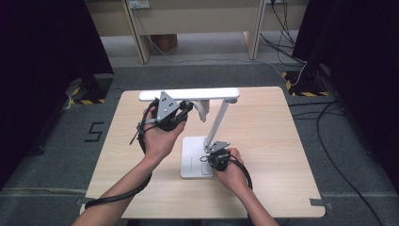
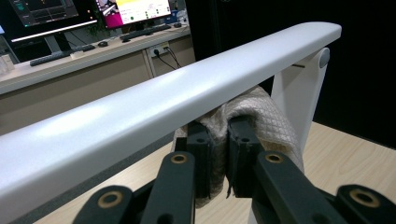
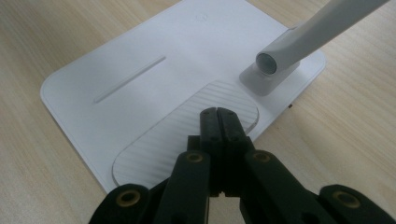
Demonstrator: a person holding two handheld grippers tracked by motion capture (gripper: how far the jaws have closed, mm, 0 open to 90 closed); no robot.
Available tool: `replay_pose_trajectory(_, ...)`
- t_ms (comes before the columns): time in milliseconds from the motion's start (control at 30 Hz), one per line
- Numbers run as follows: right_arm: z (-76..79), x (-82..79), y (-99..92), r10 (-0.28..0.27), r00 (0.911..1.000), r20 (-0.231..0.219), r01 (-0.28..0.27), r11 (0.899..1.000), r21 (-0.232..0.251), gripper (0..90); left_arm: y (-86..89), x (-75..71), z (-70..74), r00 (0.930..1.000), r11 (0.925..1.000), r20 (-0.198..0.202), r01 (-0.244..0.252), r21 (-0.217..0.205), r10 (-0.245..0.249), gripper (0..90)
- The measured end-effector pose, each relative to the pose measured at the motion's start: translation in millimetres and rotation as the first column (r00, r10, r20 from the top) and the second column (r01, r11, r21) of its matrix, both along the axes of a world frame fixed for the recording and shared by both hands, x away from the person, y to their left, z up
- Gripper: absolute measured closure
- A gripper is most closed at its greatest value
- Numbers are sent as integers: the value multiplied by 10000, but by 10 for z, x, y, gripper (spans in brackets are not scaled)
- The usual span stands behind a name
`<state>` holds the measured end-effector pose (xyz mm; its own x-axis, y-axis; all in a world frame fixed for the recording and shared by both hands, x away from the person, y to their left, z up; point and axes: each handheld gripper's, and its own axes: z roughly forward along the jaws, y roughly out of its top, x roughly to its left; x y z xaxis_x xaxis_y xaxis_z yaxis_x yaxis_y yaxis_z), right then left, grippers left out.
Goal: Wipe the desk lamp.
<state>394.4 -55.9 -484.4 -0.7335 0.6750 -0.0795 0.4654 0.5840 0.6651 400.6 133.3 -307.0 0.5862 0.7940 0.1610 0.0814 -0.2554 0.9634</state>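
The left gripper (image 2: 217, 154) had its jaws closed on a fold of beige quilted cloth (image 2: 261, 116), the fabric pinched between the two pads and bulging out above and to the right of them. Directly above and just ahead of the jaws ran the white lamp head (image 2: 177, 93), a long flat bar. Its long axis crossed the gripper's line of sight at a slant, from near left to far right, ending at the hinge on the lamp arm (image 2: 299, 93). The cloth touched the underside of the bar; whether it pressed firmly could not be told. Any wiping stroke would therefore have to run along that axis, sideways to the jaws, not forward. In the high view the left gripper (image 1: 184, 112) sat below the bar (image 1: 188, 94) near its left end, so the greater part of the bar lay to the gripper's right.

The right gripper (image 3: 217, 116) was fully shut with nothing between the jaws. Its tips rested on, or just above, the ribbed oval pad (image 3: 163, 149) of the lamp base (image 3: 140, 60); contact could not be confirmed. The foot of the lamp arm (image 3: 271, 63) stood just ahead and to the right. This hand appeared to steady the base; the left was nearer the bar.
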Motion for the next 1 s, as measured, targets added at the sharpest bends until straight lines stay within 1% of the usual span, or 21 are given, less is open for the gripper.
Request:
replay_pose_trajectory(233,0,-4,6,1,10000,27,-1,10000,-24,900,-72,11,-9,10000,10000,35,14,-49,-14,813)
replay_pose_trajectory(267,1,-3,6,2,10000,17,-2,10000,-24,900,-89,13,-10,10000,10000,65,4,17,-4,813)
replay_pose_trajectory(367,0,-4,11,10,10000,-20,-10,10000,18,900,-134,13,-16,9999,10000,113,22,12,-22,813)
replay_pose_trajectory(700,0,-13,20,12,10000,-21,-12,10000,8,900,-237,13,-29,9999,9999,132,99,-23,-99,813)
replay_pose_trajectory(1000,-2,-13,17,4,10000,-32,-3,10000,42,900,-341,15,-27,9996,9997,145,236,46,-236,812)
